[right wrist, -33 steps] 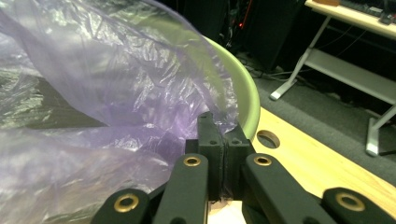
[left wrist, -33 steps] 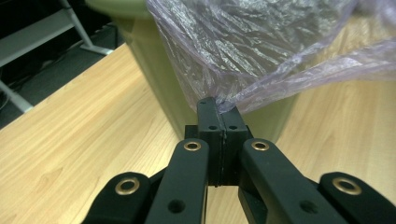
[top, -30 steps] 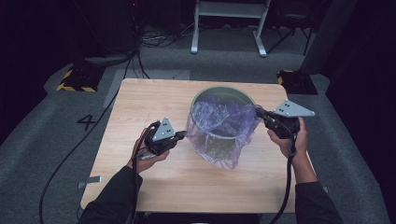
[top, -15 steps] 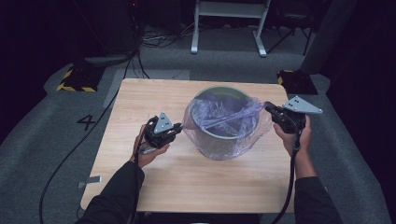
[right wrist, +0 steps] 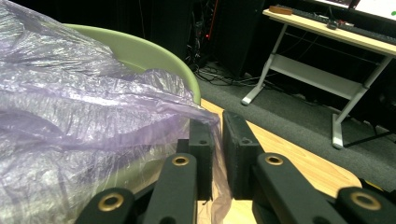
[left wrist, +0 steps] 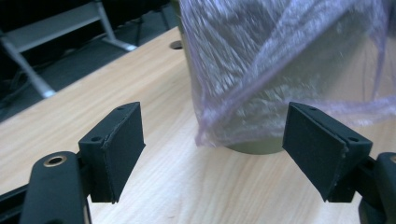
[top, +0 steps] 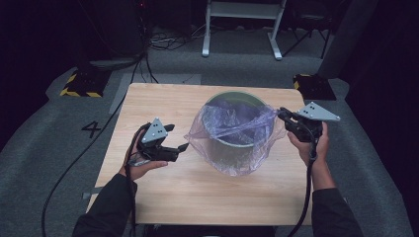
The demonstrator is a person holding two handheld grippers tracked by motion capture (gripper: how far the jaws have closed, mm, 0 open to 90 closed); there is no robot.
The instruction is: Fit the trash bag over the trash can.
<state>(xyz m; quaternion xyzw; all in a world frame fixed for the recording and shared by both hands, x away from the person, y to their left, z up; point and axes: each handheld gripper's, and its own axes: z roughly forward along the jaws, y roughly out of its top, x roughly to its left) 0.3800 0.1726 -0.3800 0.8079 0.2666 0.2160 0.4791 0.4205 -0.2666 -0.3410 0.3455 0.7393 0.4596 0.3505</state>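
From the high view, a green bin (top: pixel 236 131) stands a little right of the middle of the wooden table (top: pixel 163 197), with a thin purple plastic bag (top: pixel 232 143) draped over its rim and down its sides. The left gripper (top: pixel 179 139) sits at about 9 o'clock from the bin, just beside the bag's loose edge but apart from it; its jaws have just been opening and stand wide with nothing between them. The right gripper (top: pixel 281 114) is at 3 o'clock, its tips at the bag's stretched edge.

In the left gripper view, the two black pads (left wrist: pixel 119 144) stand far apart over bare table, and the bag (left wrist: pixel 280 70) hangs ahead of them at 12 to 1 o'clock, touching neither.

In the right gripper view, the jaws are narrow, having just eased open slightly, with a fold of the bag (right wrist: pixel 84 126) between the pads (right wrist: pixel 201 140). The bin's green rim (right wrist: pixel 154 56) curves at 11 o'clock.
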